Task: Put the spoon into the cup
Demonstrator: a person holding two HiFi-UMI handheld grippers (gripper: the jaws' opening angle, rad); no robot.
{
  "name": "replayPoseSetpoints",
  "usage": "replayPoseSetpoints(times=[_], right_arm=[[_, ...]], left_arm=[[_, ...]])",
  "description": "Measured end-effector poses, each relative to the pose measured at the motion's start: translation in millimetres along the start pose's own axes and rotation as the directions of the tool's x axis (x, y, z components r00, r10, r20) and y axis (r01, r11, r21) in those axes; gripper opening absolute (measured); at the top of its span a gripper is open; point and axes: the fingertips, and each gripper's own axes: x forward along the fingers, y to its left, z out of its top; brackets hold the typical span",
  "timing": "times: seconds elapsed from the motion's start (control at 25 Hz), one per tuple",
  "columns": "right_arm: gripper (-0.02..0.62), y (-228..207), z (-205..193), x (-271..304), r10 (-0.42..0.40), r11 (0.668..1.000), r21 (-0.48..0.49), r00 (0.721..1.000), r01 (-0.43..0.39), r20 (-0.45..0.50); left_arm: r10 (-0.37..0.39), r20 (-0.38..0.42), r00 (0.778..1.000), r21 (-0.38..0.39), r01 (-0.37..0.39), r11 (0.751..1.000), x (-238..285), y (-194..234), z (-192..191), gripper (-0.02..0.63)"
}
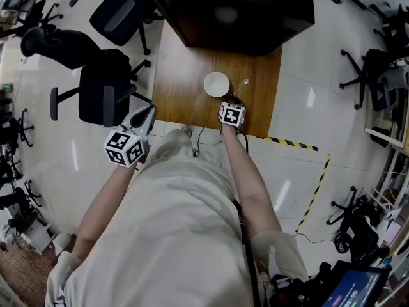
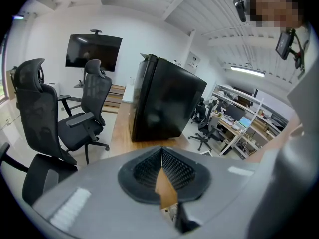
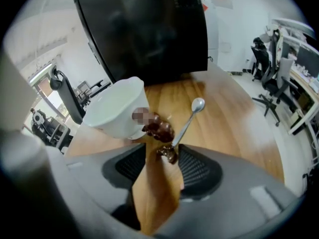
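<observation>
A white cup (image 1: pixel 216 84) stands on the wooden table (image 1: pixel 185 75). In the right gripper view the cup (image 3: pixel 117 108) has a brown ornament (image 3: pixel 159 127) on its near side. A metal spoon (image 3: pixel 191 114) lies right of the cup (image 1: pixel 241 86), bowl away from me, and its brown handle end (image 3: pixel 169 154) reaches between my right gripper's jaws. The right gripper (image 3: pixel 159 153) hangs over the table's near edge (image 1: pixel 231 114), open; its pads do not press on the spoon. My left gripper (image 1: pixel 144 117) stays off the table's left corner, its jaws (image 2: pixel 162 156) together and empty.
A big black cabinet (image 1: pixel 236 5) fills the table's far end, close behind the cup. Black office chairs (image 1: pixel 105 88) crowd the floor at the left. Yellow-black tape (image 1: pixel 291 144) marks the floor at the right. The person's body fills the lower middle of the head view.
</observation>
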Motion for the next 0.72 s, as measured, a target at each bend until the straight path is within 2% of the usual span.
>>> replayPoseSetpoints(times=[0.16, 0.36, 0.72], right_arm=[[0.193, -7, -3, 1, -0.052, 0.998, 0.03, 0.999, 0.052, -0.007], [0.133, -19, -8, -3, -0.095, 0.995, 0.024, 0.995, 0.095, -0.013], [0.14, -45, -19, -17, -0.129, 0.992, -0.017, 0.992, 0.129, 0.005]], left_arm=[[0.011, -0.001, 1.0, -0.001, -0.011, 1.0, -3, 0, -2, 0.0], [0.013, 0.002, 1.0, -0.003, -0.013, 1.0, -5, 2, -2, 0.0], [0.0, 0.003, 1.0, 0.004, 0.0, 1.0, -4, -6, -3, 0.0]])
